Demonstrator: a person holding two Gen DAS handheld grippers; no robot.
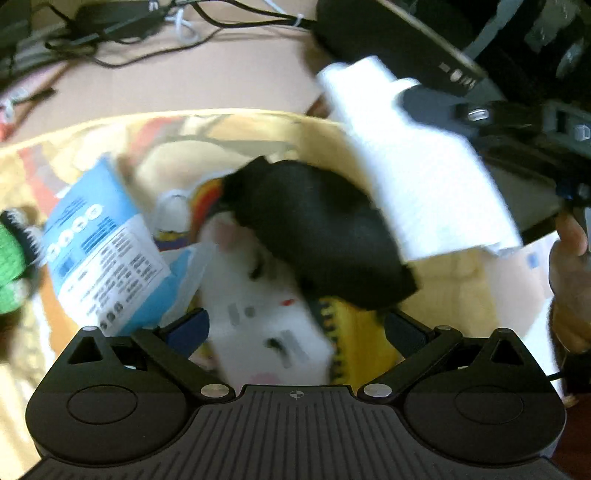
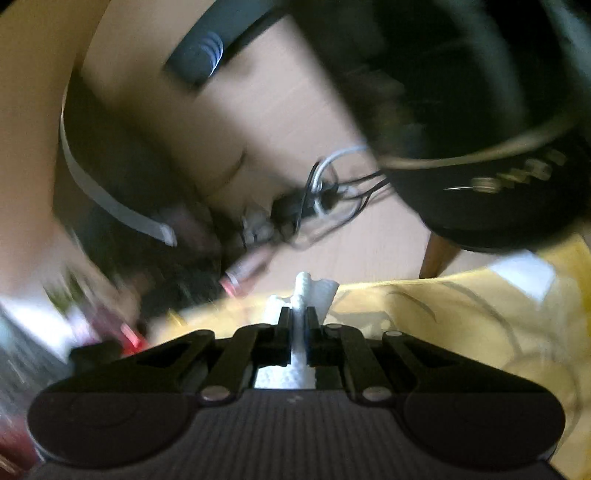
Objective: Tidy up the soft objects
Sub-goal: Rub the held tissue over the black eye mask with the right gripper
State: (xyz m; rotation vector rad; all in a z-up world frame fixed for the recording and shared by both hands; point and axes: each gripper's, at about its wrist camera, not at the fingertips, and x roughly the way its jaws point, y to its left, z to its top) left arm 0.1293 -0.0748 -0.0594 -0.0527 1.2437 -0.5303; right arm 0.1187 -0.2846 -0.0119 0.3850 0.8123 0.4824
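In the left wrist view a yellow bin (image 1: 325, 136) holds a pile: a black cloth (image 1: 317, 236), a white plush (image 1: 266, 314), a blue and white packet (image 1: 107, 251) and yellow fabric (image 1: 362, 339). My left gripper (image 1: 295, 325) hangs open just above the pile, nothing between its blue pads. A white cloth (image 1: 424, 177) hangs over the bin's right side, pinched by my right gripper (image 1: 436, 103). In the blurred right wrist view the right gripper (image 2: 298, 317) is shut on that white cloth (image 2: 304, 291), which sticks out past the fingertips.
A green knitted object (image 1: 11, 258) sits at the far left. Black cables (image 1: 122, 29) and a dark round stool (image 1: 391, 33) lie on the tan floor beyond the bin. A hand (image 1: 569, 266) shows at the right edge. Cables (image 2: 325, 199) and a stool (image 2: 498, 206) appear beyond the yellow fabric (image 2: 461, 317).
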